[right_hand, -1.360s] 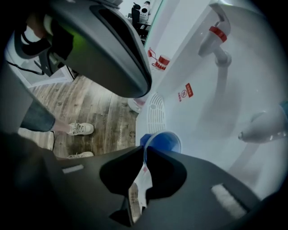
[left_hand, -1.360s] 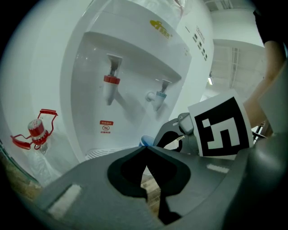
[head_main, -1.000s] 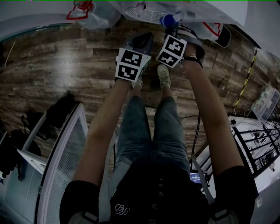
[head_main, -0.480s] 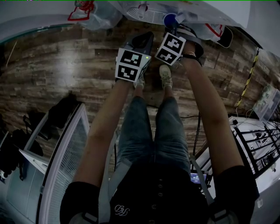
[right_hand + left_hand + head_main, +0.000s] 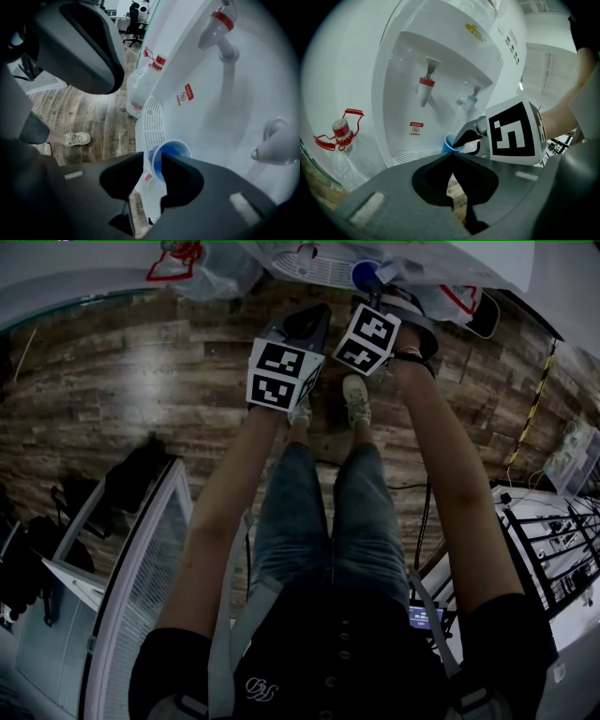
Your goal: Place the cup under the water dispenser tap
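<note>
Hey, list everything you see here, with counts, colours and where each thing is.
water dispenser: 1, white, in front of both tongs
red tap: 1, red, in the dispenser's recess
blue tap: 1, pale blue, beside the red tap
cup: 1, blue, upright on the drip grille
drip grille: 1, white, at the recess base
bottle: 1, red-capped, beside the dispenser
floor: 1, brown wood
shoes: 2, white, on the floor
left tongs: 1, grey, shut, empty
right tongs: 1, grey, jaws just opened, cup's rim between them
</note>
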The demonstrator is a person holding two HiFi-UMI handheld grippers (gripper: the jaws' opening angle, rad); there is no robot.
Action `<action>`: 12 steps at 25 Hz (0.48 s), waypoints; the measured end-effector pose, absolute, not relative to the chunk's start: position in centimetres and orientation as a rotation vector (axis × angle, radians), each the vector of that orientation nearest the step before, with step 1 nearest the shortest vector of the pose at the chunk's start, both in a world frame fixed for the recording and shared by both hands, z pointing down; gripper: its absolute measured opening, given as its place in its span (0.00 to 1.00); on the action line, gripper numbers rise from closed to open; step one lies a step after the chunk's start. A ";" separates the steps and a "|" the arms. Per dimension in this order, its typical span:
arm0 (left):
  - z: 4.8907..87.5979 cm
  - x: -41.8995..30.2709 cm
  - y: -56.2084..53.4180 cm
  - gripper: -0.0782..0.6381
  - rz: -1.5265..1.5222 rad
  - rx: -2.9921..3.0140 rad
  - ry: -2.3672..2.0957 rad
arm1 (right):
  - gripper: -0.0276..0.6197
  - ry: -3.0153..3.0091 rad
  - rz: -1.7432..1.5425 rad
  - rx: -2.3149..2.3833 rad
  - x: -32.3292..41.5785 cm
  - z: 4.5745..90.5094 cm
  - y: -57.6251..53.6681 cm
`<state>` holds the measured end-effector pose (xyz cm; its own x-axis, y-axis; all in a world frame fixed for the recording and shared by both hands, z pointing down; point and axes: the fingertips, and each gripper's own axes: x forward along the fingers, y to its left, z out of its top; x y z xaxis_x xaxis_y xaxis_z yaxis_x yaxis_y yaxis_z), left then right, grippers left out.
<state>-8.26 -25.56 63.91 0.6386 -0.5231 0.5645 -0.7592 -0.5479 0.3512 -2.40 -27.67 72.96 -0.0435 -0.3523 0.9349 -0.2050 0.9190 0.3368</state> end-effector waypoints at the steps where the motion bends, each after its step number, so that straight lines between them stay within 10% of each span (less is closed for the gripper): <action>1: 63.8 -8.3 -25.6 0.11 0.537 2.283 -0.997 | 0.20 -1.628 -0.128 0.445 -2.4 72.7 -27.7; 12: 60.2 -7.9 -25.1 0.11 0.534 2.318 -0.992 | 0.21 -1.687 -0.173 0.546 -3.1 67.0 -27.5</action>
